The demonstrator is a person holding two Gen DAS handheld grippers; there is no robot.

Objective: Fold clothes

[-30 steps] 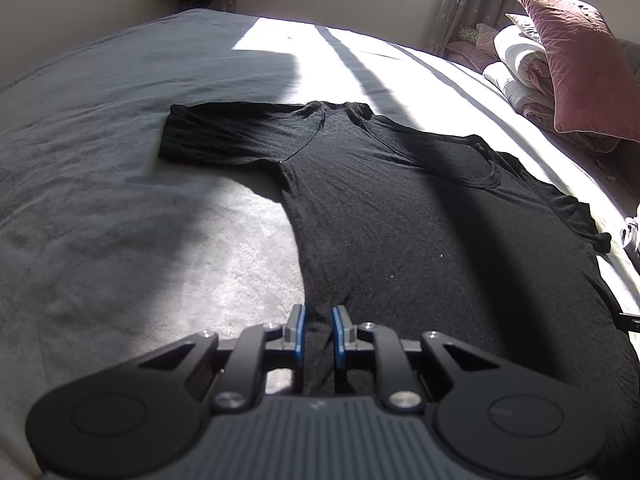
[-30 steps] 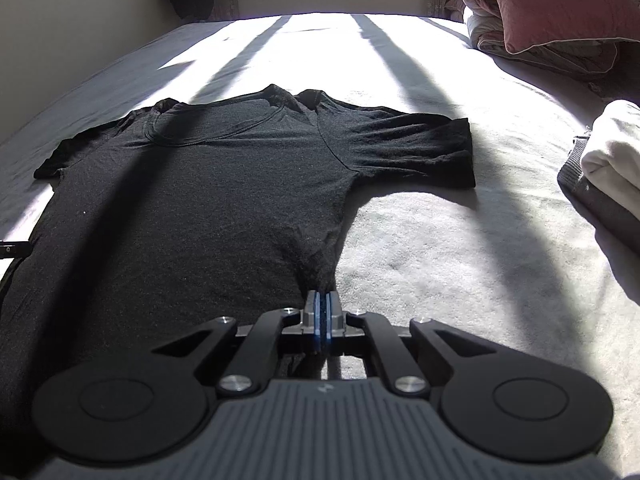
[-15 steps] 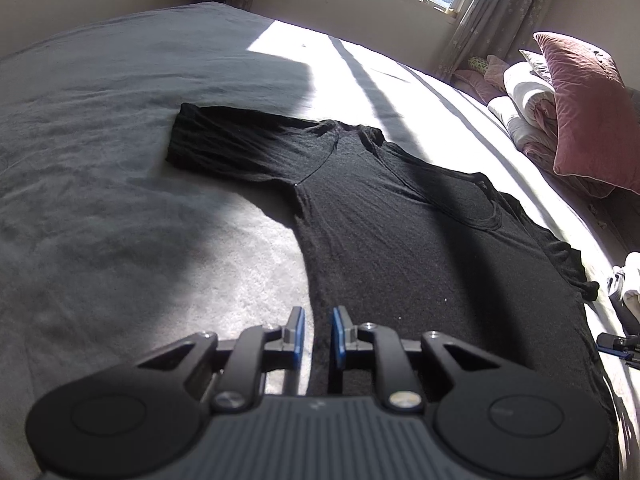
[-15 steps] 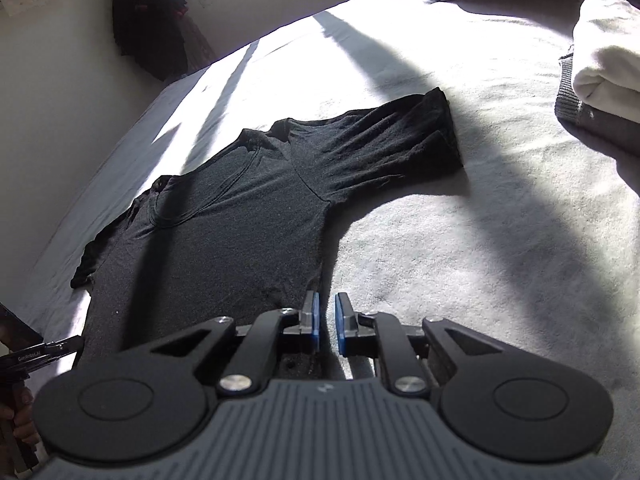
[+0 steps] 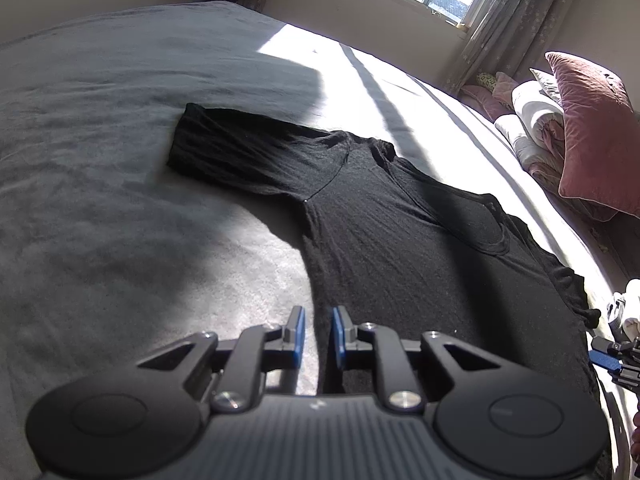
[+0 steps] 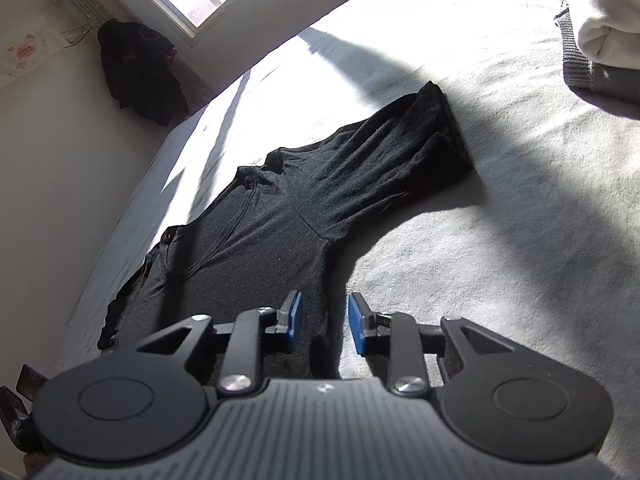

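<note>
Left tongs (image 5: 318,336) parted over black T-shirt (image 5: 400,248) edge on bed (image 5: 100,200).

You have a grey bed (image 5: 100,208) half in sunlight. A black T-shirt (image 5: 400,248) lies flat on it, sleeves spread. Folded white and grey clothes (image 6: 600,40) sit near its right sleeve, and pillows (image 5: 592,132) are piled at the bed's far right.

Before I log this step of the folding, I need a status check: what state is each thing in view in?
black T-shirt: spread flat, unfolded, sleeves out.
left tongs: open, astride the shirt's side edge near the hem.
right tongs: open wider, astride the opposite side edge.
bed: covered with a grey sheet, part sunlit.
pink pillow: propped on rolled bedding.
folded clothes: stacked beside the shirt.
</note>
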